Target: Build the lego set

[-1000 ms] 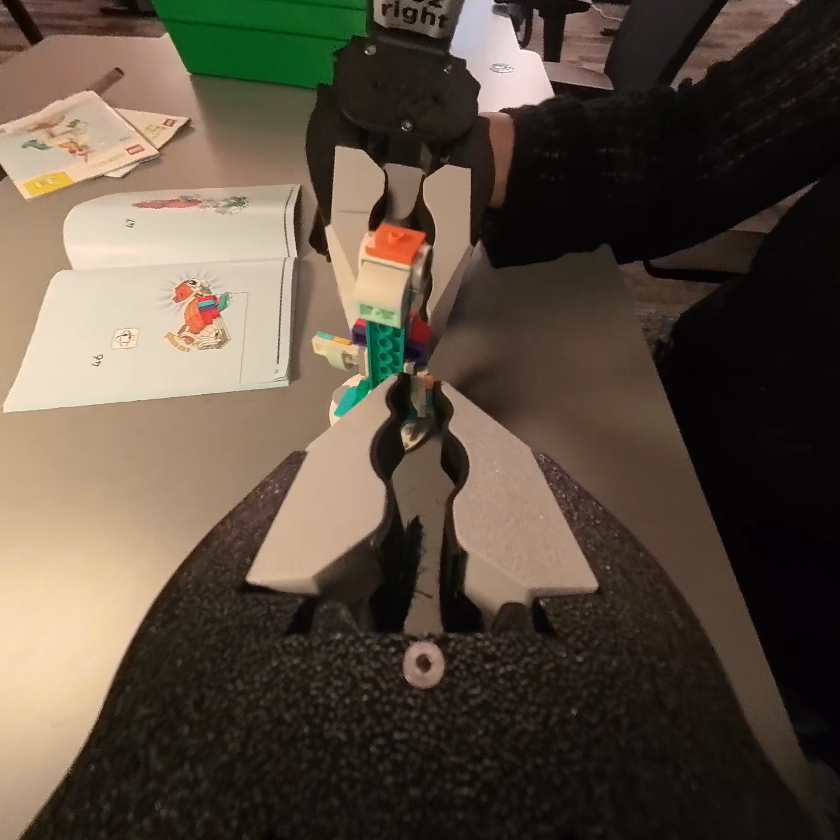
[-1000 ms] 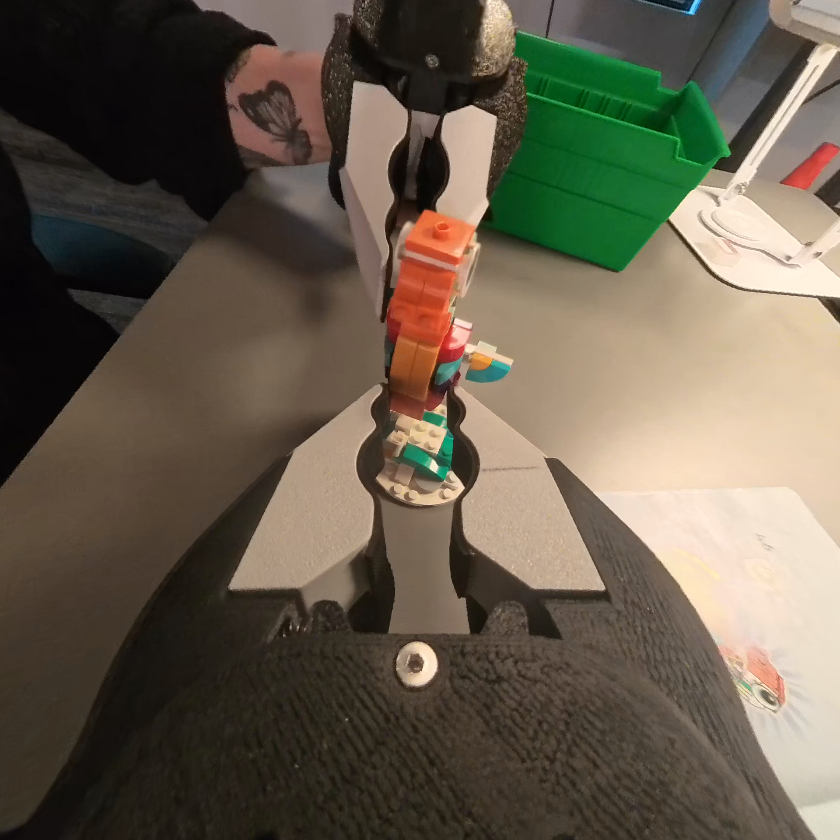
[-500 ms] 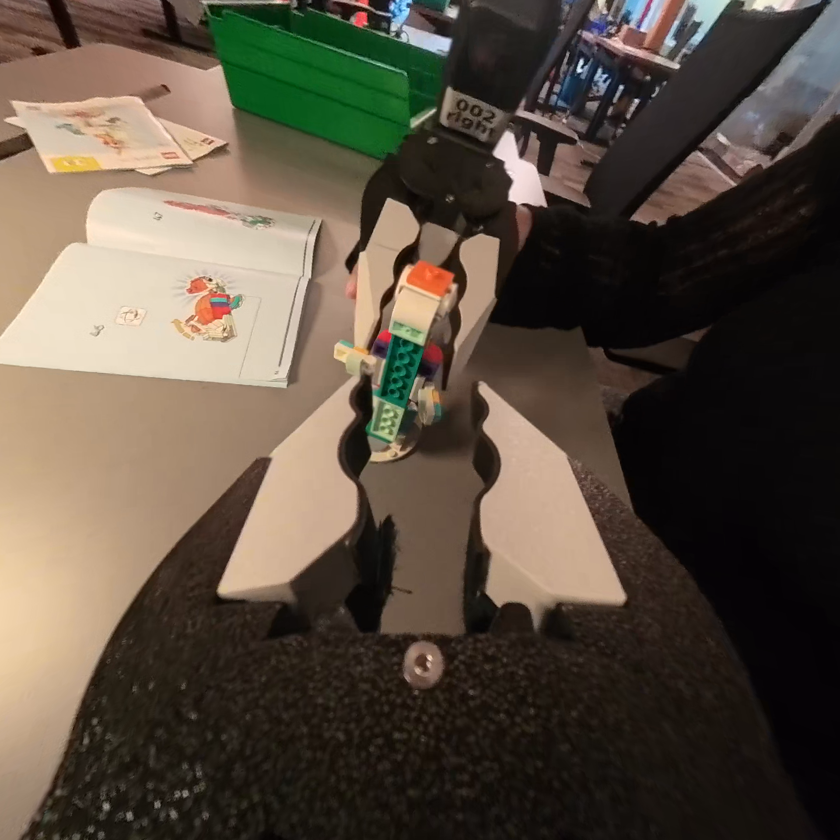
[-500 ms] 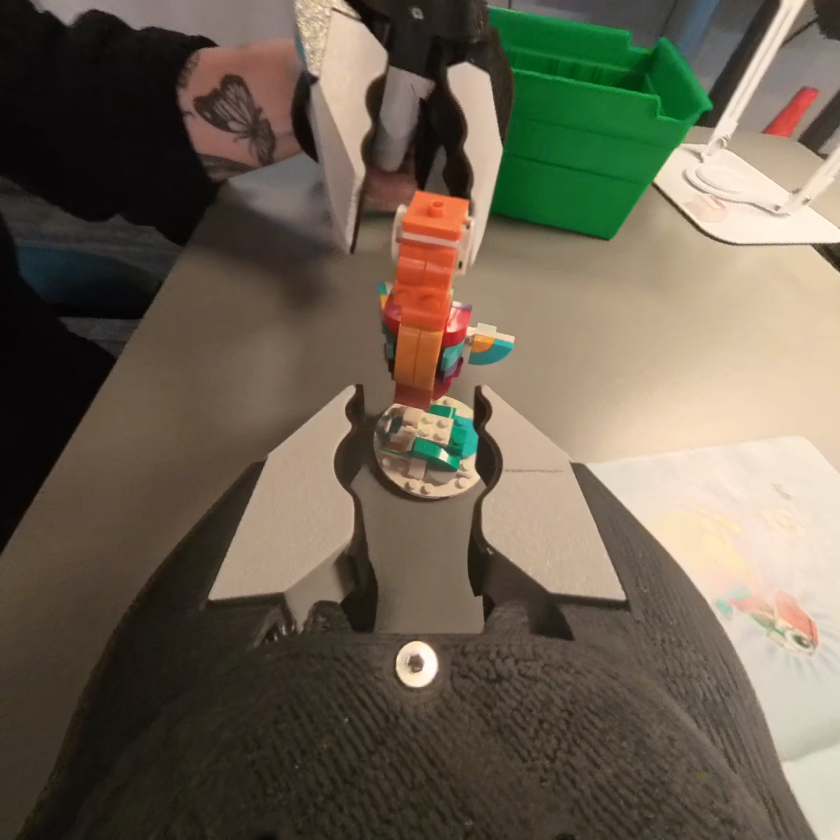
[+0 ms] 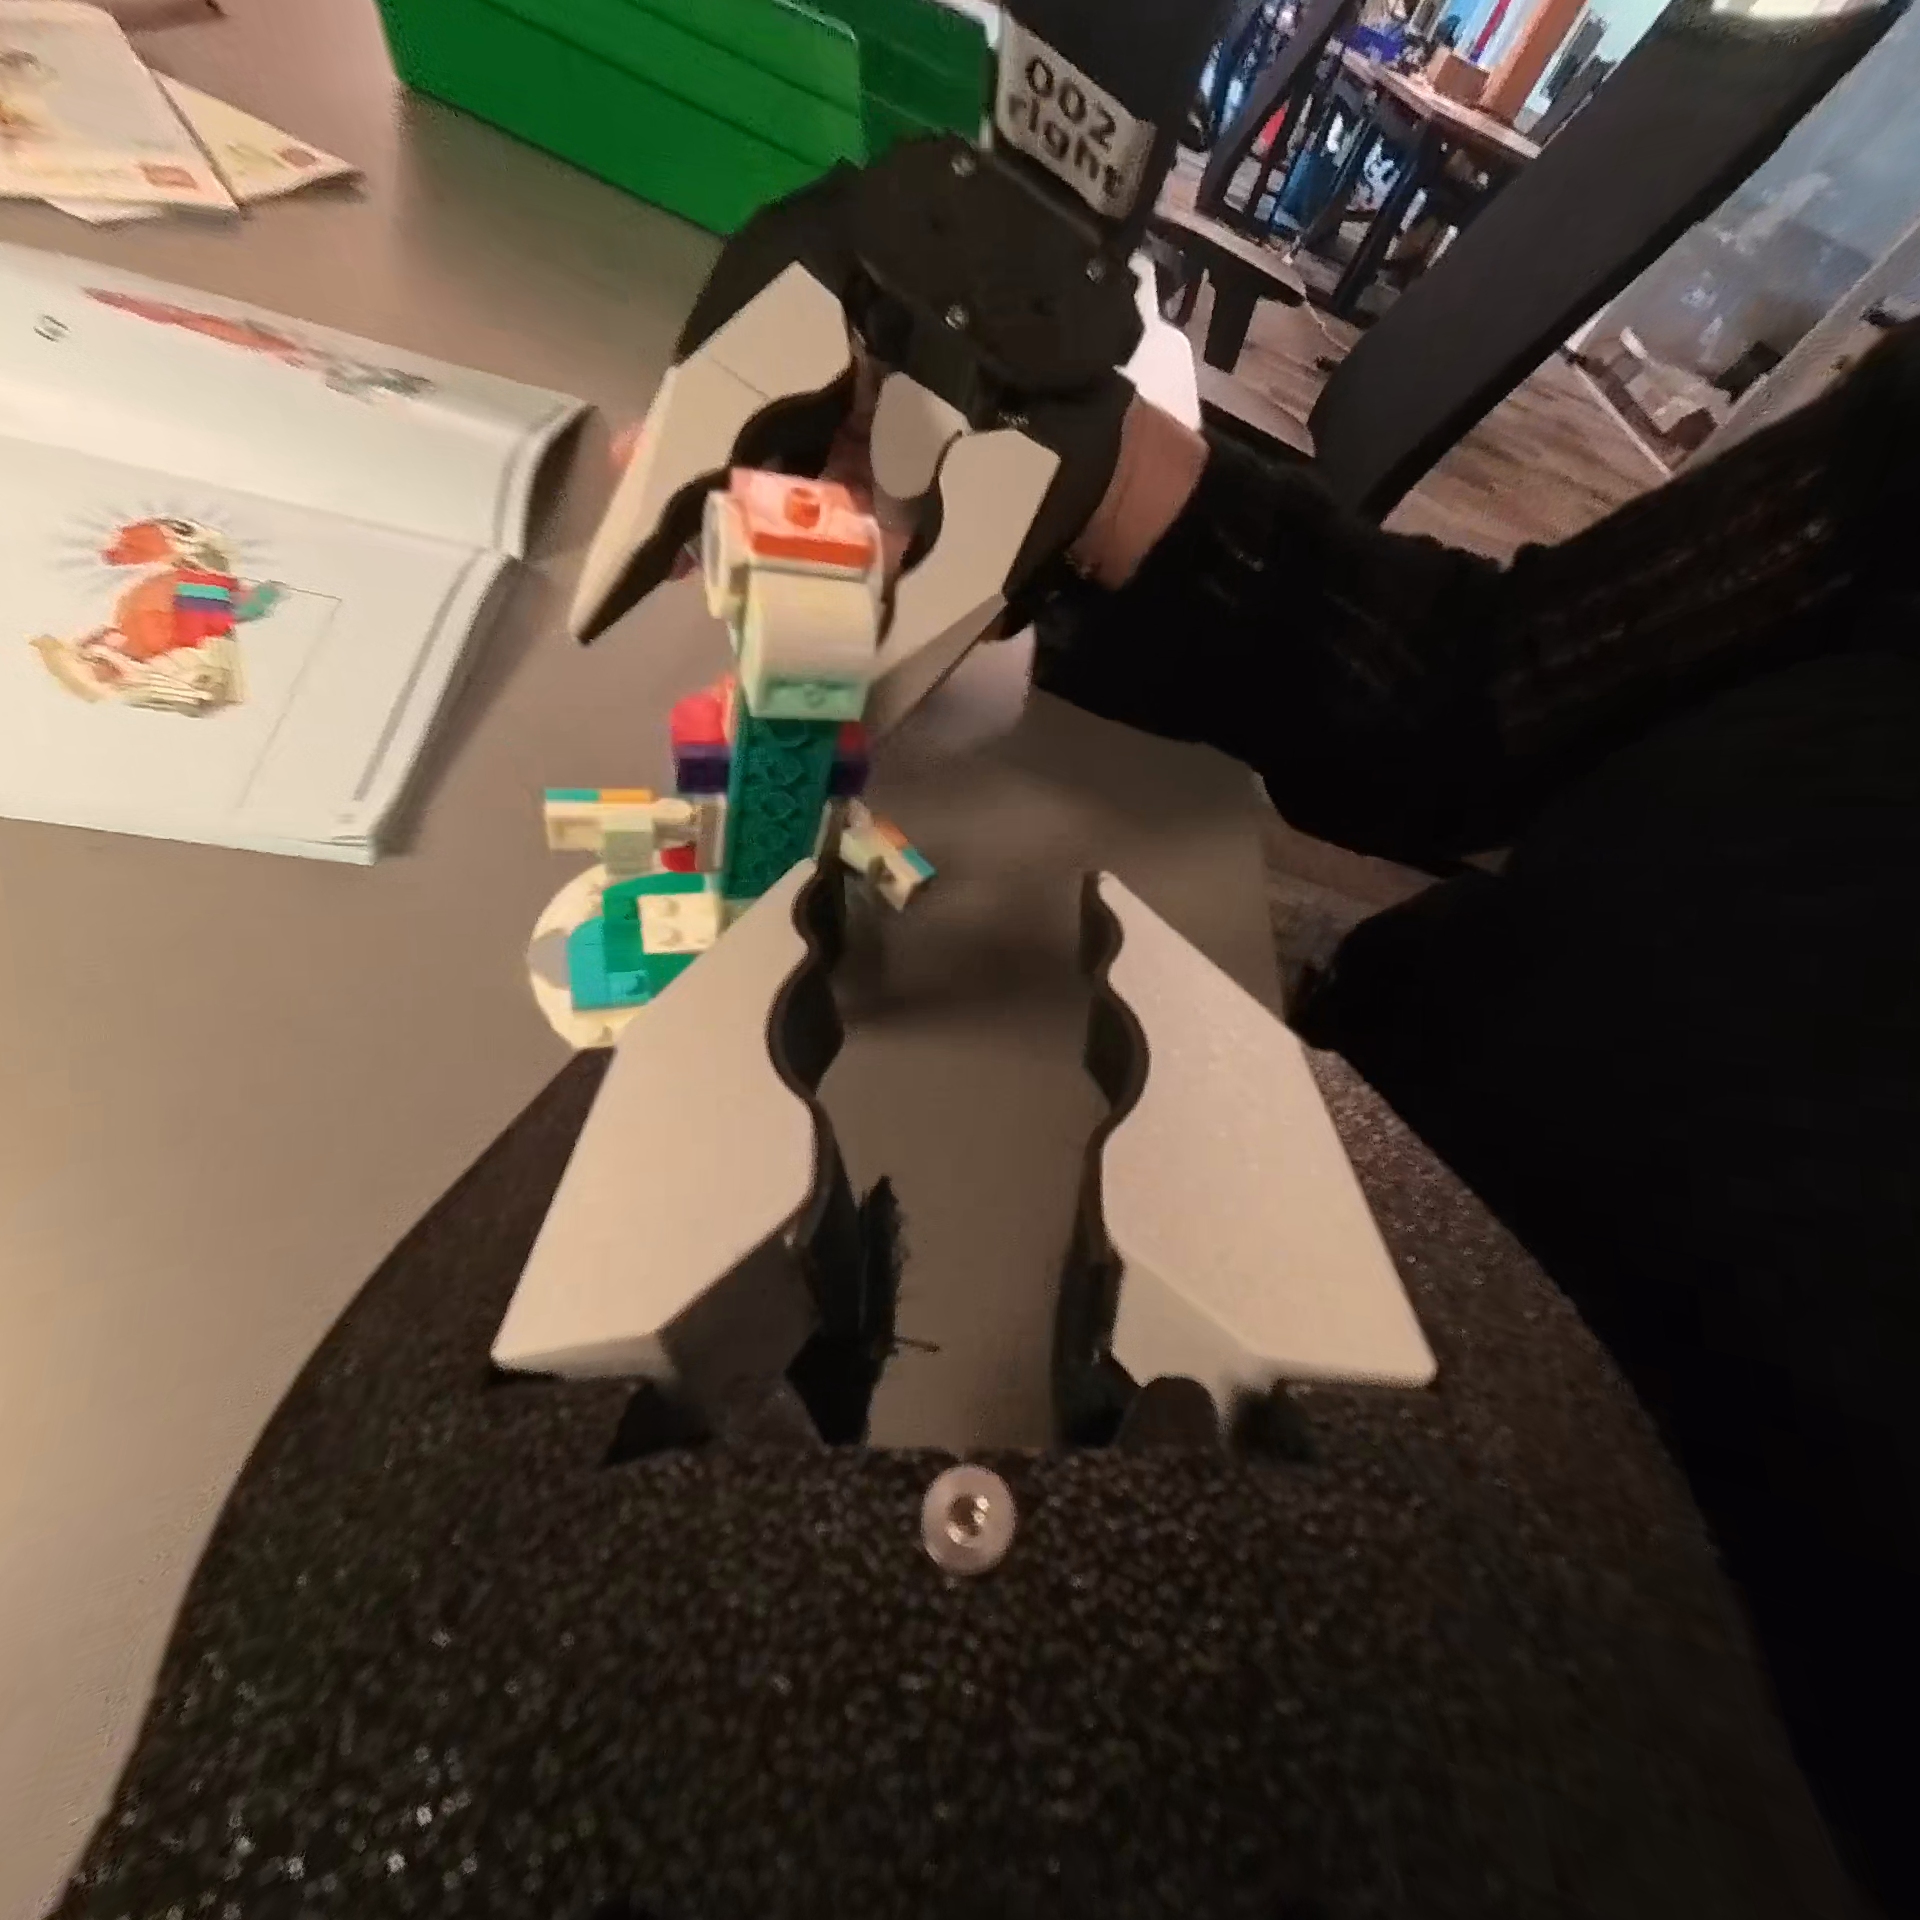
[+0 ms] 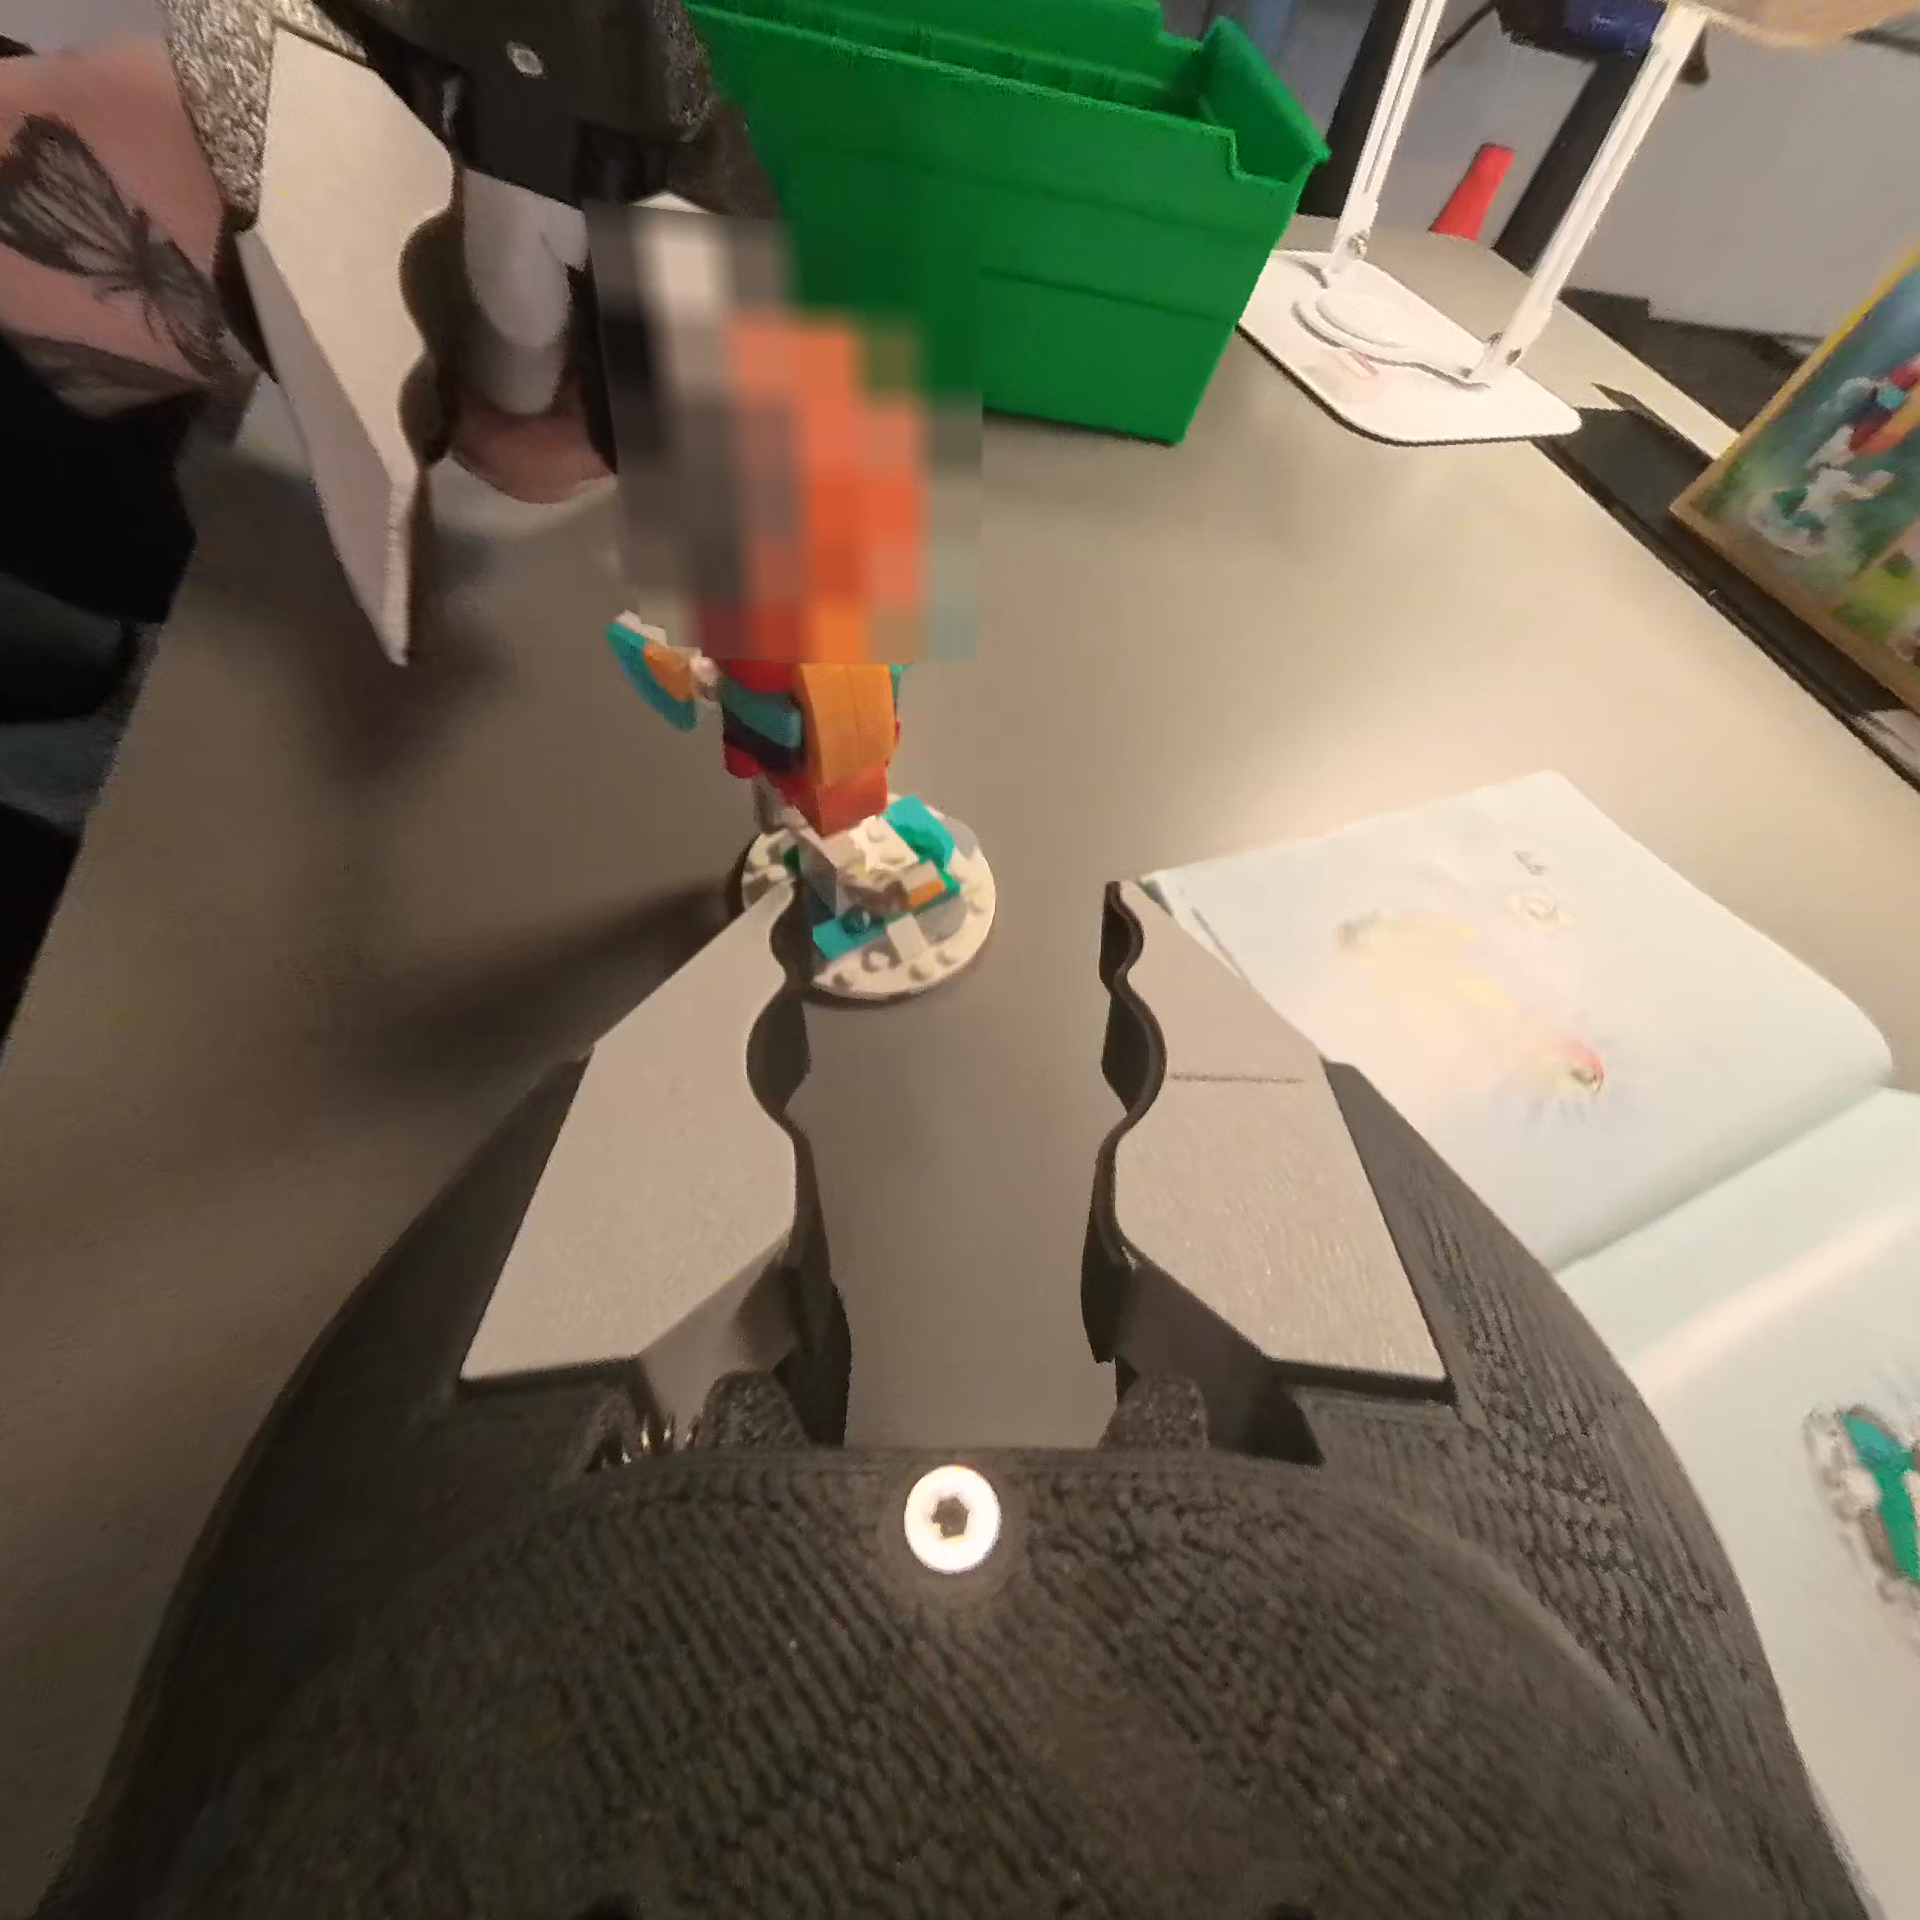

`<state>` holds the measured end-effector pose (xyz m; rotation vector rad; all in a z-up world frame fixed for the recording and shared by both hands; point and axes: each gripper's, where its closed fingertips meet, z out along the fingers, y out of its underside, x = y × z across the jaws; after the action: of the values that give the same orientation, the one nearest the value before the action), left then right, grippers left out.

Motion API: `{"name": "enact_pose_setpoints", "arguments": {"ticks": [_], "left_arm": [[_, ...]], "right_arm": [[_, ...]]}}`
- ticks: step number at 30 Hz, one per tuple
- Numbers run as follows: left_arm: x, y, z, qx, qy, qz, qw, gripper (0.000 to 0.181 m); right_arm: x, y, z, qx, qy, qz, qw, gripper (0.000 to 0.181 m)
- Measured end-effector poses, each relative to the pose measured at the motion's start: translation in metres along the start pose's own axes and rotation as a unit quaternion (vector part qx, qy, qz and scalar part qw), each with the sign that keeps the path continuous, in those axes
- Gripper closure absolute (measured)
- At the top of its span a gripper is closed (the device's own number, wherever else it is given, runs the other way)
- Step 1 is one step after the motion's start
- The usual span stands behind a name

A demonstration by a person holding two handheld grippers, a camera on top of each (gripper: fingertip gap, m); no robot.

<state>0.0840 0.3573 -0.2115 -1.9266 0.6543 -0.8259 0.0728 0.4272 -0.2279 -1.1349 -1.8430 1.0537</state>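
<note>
- Booklet (image 5: 239, 582) lies open at the left of the left wrist view, well apart from the model; check your next step against it before touching anything.
- Loose leaflets (image 5: 135, 145) sit in the upper left corner, out of your way.
- Lego model (image 5: 769, 748) stands upright on its round white base (image 6: 914, 961) at the centre of both views, on the grey table (image 5: 260, 1091). Neither tool holds it.
- Your left gripper (image 5: 956, 894) is spread wide and empty, its left finger just beside the base. Keep it low, and I judge a grip on the base safer than one on the tall body.
- Your right gripper (image 6: 940, 904) is likewise wide and empty, with the base just past its tips.
- Small arms stick out of the model's sides and look easy to knock loose.
- Green bin (image 6: 1039, 239) stands behind the model in the upper centre.
- White stand (image 6: 1434, 353) and a picture box (image 6: 1829, 468) sit at the upper right, clear of your reach.
</note>
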Motion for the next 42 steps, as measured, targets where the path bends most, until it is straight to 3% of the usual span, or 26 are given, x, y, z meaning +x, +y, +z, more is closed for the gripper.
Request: {"name": "enact_pose_setpoints", "arguments": {"ticks": [2, 6, 8, 11, 17, 27, 39, 42], "left_arm": [[0.007, 0.005, 0.002, -0.013, 0.001, 0.005, 1.0, 0.138], [0.0, -0.012, -0.019, 0.057, -0.028, 0.008, 0.998, 0.141], [-0.015, -0.017, -0.029, 0.068, -0.066, 0.035, 0.995, 0.131], [-0.033, -0.014, -0.028, 0.022, -0.095, 0.112, 0.989, 0.12], [-0.037, -0.016, -0.011, -0.036, -0.023, 0.189, 0.981, 0.129], [-0.043, -0.016, -0.007, -0.024, 0.045, 0.147, 0.988, 0.154], [-0.042, -0.008, 0.001, -0.039, 0.059, 0.135, 0.988, 0.159], [-0.043, -0.008, 0.0, -0.036, 0.05, 0.137, 0.989, 0.159]], "right_arm": [[-0.003, 0.008, -0.008, 0.0, -0.015, 0.016, 1.0, 0.127], [-0.011, 0.001, -0.014, 0.021, -0.065, 0.005, 0.998, 0.127], [-0.018, -0.005, -0.01, 0.027, -0.111, 0.0, 0.993, 0.126], [-0.03, -0.011, -0.001, 0.02, -0.176, -0.013, 0.984, 0.124], [-0.036, -0.006, 0.017, -0.01, -0.235, -0.038, 0.971, 0.121], [-0.04, -0.008, 0.028, 0.001, -0.275, -0.048, 0.96, 0.124], [-0.049, -0.004, 0.035, -0.015, -0.284, -0.076, 0.956, 0.133], [-0.053, -0.004, 0.034, -0.016, -0.287, -0.083, 0.954, 0.147]]}}
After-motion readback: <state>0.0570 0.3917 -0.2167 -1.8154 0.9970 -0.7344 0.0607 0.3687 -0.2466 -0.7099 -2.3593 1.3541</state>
